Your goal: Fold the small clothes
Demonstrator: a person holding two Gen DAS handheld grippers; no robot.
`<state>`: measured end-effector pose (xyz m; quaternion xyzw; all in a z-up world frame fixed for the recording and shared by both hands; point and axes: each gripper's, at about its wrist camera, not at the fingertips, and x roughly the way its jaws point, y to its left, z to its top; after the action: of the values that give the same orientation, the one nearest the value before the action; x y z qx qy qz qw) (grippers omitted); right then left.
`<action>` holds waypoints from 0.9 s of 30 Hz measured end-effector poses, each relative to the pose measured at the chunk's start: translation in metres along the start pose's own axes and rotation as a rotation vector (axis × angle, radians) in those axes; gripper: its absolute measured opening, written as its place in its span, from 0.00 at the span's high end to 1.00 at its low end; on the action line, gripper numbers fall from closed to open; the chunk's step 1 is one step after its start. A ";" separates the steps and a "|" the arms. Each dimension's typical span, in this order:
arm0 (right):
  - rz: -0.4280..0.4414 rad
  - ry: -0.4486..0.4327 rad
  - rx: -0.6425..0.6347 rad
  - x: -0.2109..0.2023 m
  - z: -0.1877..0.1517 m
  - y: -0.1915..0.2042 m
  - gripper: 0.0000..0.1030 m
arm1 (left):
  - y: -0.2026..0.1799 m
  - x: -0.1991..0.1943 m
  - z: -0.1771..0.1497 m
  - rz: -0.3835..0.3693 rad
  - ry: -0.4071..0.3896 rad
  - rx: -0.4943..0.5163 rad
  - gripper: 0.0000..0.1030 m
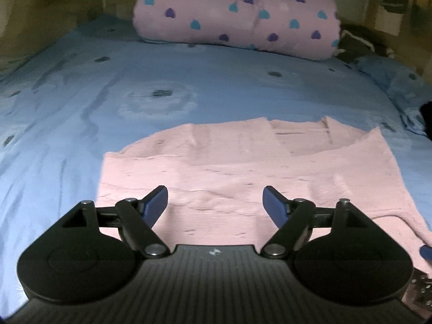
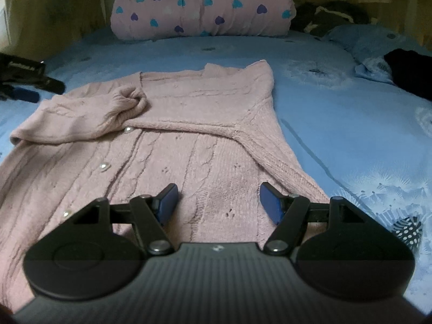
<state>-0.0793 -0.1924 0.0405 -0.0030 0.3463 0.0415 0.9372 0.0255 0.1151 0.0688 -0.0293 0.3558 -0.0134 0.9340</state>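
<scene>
A pink cable-knit cardigan (image 2: 172,145) lies flat on the bed's blue dandelion-print sheet (image 2: 337,113), buttons facing up along its front. One sleeve (image 2: 81,113) is folded across the chest, its ribbed cuff (image 2: 129,100) bunched just above the top visible button (image 2: 128,129); the other sleeve lies folded in along the cardigan's far side.

The right tool (image 2: 218,202) hangs over the cardigan's near hem, its blue pads spread wide with nothing between them. The left tool (image 1: 215,205) is over the same cardigan (image 1: 243,178) near its hem, likewise released, pads parted and gripping nothing. In the right wrist view the left tool (image 2: 24,86) shows beside the cardigan's folded sleeve.

Beyond the cardigan's collar, a rolled pink blanket with hearts (image 2: 202,8) lies at the head of the bed. Dark clothing (image 2: 410,73) rests on the sheet well apart from the cardigan.
</scene>
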 end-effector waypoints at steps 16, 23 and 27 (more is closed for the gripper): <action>0.133 0.026 -0.057 0.042 0.091 0.087 0.33 | 0.055 0.002 -0.007 0.059 0.015 -0.132 0.20; 0.113 0.121 -0.035 0.092 0.111 0.103 0.33 | 0.074 0.002 -0.008 0.078 0.026 -0.187 0.20; 0.159 0.188 0.029 0.108 0.113 0.107 0.31 | 0.083 0.002 -0.009 0.080 0.031 -0.226 0.20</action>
<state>0.0678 -0.0737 0.0587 0.0341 0.4326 0.1101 0.8942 0.0217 0.1978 0.0557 -0.1203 0.3705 0.0634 0.9188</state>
